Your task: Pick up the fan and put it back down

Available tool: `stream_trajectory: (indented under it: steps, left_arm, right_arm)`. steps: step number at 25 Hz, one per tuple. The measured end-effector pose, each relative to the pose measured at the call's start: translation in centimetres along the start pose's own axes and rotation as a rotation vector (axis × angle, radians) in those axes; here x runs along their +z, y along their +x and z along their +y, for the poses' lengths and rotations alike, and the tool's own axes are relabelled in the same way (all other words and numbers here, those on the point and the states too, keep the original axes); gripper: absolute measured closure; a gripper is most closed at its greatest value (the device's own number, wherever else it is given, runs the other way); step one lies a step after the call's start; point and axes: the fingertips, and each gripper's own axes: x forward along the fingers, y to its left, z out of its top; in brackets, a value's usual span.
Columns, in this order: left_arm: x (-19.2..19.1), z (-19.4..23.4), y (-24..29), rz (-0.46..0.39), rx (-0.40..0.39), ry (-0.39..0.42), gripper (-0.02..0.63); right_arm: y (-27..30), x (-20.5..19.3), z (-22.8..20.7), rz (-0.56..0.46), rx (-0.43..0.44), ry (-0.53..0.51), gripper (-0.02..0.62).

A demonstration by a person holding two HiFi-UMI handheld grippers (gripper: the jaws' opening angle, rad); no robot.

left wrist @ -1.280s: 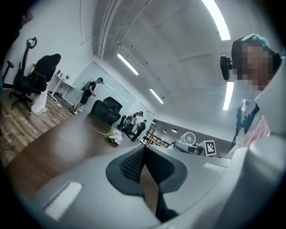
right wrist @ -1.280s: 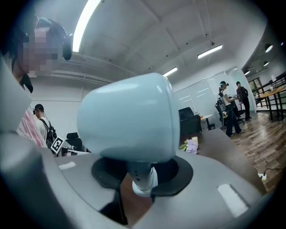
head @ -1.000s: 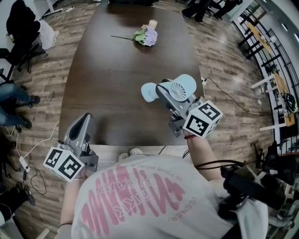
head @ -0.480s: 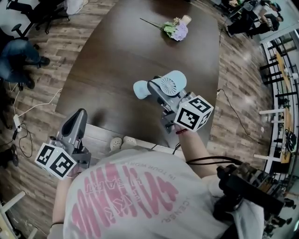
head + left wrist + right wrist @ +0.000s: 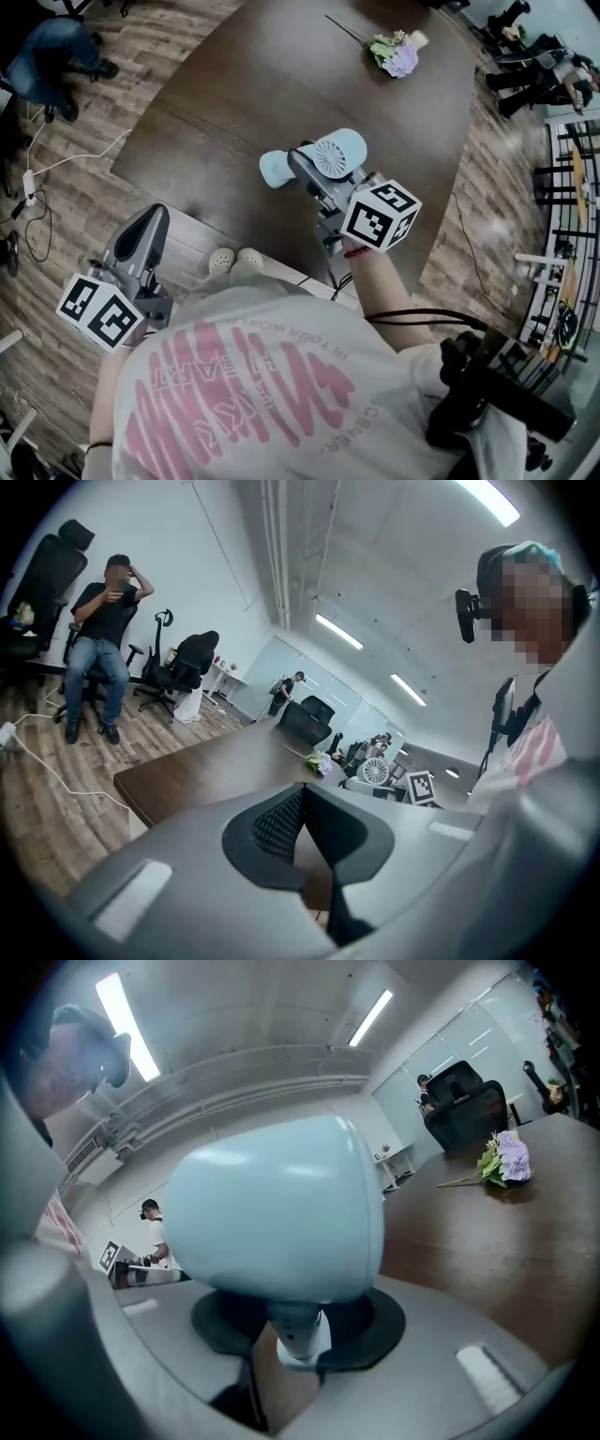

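Observation:
My right gripper (image 5: 314, 173) is shut on the light blue fan (image 5: 336, 155) and holds it over the near part of the dark wooden table (image 5: 234, 103). Its round grille head faces up, and the base (image 5: 274, 171) sticks out to the left. In the right gripper view the fan's head (image 5: 281, 1213) fills the middle, with its stem (image 5: 300, 1330) pinched between the jaws. Whether the fan touches the table I cannot tell. My left gripper (image 5: 150, 223) hangs off the table's near left edge, jaws closed together (image 5: 302, 789) with nothing between them.
A small bunch of flowers (image 5: 398, 54) lies at the table's far end. A person sits on an office chair (image 5: 98, 639) to the left, and cables (image 5: 37, 187) run over the wooden floor. Black railings (image 5: 562, 187) stand at the right.
My right gripper has sunk toward the table with the fan still in it. The left gripper has dropped a little beside the table edge. The head view has swung round.

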Motion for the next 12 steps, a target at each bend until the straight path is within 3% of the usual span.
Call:
stream_trajectory:
  steps: [12]
  left_arm:
    - [-0.9, 0.4, -2.8, -0.009, 0.083, -0.008, 0.586]
  right_arm:
    - [2.2, -3.2, 0.4, 0.079, 0.053, 0.030, 0.449]
